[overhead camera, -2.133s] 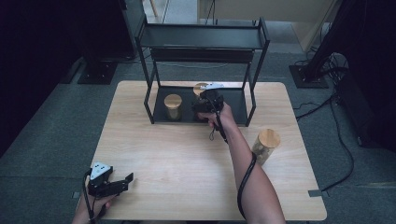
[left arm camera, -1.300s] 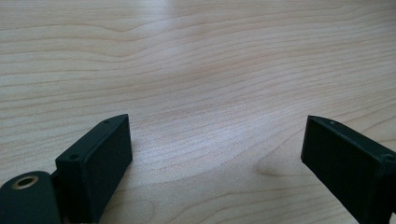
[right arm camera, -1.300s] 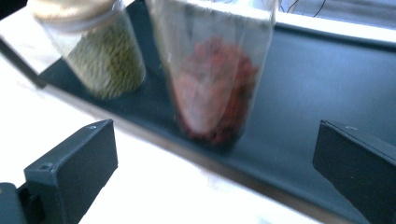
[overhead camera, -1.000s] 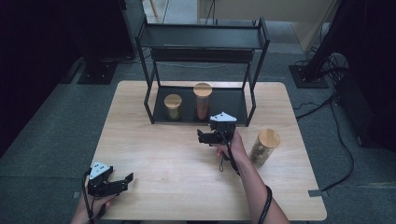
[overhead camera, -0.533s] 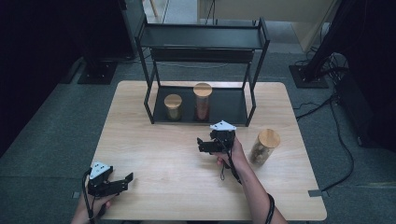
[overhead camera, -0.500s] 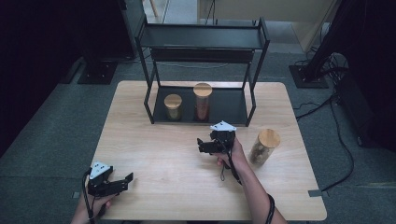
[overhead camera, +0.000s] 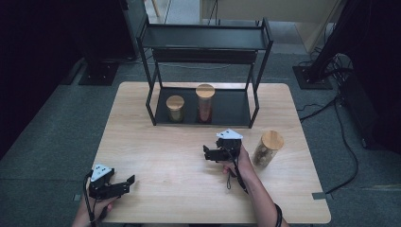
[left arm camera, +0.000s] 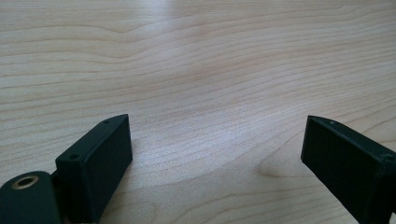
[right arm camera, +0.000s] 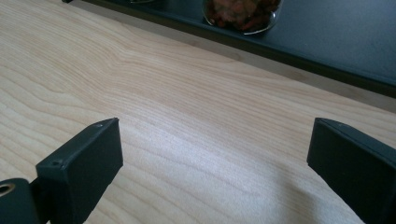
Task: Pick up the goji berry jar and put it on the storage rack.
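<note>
Count: two grippers, three jars with wooden lids, one black two-tier rack, one wooden table [overhead camera: 156,156]. Nearest, at the front left corner of the table in the high view, the left gripper [overhead camera: 124,183] sits in the person's left hand, jaws wide, nothing between them; the left gripper view [left arm camera: 215,154] shows bare wood grain between its two black jaws. Further in, right of centre, the right gripper [overhead camera: 206,153] is held in the right hand [overhead camera: 240,158], jaws pointing toward the table's left; they are spread wide with only tabletop between, though they have just been closing a little. Right gripper view [right arm camera: 212,163] confirms: empty gap, wood below. Just to the right of that hand, near but not touching, stands the loose jar [overhead camera: 267,148] on the table, behind the gripper body, not in line with the jaws. Beyond the right gripper, on the rack's [overhead camera: 257,71] bottom shelf, two jars stand side by side: the taller jar [overhead camera: 205,103] with reddish contents, well ahead of the jaws, and the short jar [overhead camera: 175,108] just left of it. The taller jar's base [right arm camera: 243,14] shows at the top edge of the right gripper view, on the dark shelf. The rack's top shelf sits farthest back.
</note>
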The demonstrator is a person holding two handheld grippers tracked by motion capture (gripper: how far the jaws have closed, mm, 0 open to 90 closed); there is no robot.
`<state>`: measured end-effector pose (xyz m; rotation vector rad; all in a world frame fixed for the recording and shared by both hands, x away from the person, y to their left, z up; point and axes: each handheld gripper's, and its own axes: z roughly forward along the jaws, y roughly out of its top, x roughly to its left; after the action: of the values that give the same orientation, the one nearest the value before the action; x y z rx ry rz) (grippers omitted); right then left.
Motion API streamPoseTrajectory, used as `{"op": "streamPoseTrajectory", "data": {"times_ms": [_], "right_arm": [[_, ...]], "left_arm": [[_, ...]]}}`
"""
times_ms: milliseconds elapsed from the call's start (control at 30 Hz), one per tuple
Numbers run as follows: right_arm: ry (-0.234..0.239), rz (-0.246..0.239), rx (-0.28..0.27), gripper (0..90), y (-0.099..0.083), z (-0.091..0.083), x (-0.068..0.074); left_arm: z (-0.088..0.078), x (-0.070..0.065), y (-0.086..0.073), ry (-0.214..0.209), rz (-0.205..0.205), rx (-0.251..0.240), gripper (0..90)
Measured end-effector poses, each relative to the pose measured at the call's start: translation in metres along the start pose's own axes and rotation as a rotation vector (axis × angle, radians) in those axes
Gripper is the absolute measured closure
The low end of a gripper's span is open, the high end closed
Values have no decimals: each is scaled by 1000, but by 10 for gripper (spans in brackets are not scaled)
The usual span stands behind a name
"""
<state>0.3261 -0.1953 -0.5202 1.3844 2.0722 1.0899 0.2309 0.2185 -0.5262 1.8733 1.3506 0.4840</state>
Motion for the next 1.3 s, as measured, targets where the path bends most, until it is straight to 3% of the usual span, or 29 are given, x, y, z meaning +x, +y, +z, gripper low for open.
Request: {"op": "streamPoseTrajectory", "data": {"times_ms": [467, 667, 1300], "right_arm": [[-15, 5, 14, 30, -15, -11, -6], [-30, 7, 18, 29, -21, -16, -7], [-39, -31, 34, 30, -39, -36, -11]], "left_arm": [[0, -1, 0, 6, 6, 2, 91], [0, 0, 0, 9, -10, -3, 91], [0, 0, 0, 13, -5, -1, 91]]}}
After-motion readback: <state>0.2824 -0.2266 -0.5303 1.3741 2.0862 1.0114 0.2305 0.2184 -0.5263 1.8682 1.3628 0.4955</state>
